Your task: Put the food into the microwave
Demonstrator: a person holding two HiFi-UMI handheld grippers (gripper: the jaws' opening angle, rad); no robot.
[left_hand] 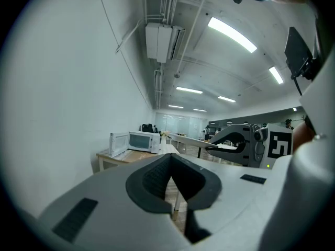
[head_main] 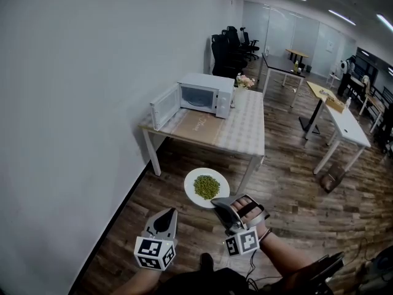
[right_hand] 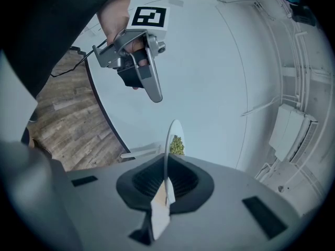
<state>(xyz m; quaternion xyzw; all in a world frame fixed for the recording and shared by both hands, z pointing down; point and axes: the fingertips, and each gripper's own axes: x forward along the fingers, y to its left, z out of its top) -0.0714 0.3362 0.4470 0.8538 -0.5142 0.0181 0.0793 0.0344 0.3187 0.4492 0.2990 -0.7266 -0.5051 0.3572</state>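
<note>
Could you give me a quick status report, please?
Right hand-held gripper shut on plate rim, green food on it. Left hand-held gripper shut, empty. Microwave on table ahead, door open. Nothing seen in the way.

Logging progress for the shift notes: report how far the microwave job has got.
Done: the microwave has its door open, and the right hand-held gripper is clamped on the rim of the plate of green food. In hand: the plate hangs above the floor, well short of the table. Left: carry it over and set it inside. The left hand-held gripper is shut, empty.
</note>
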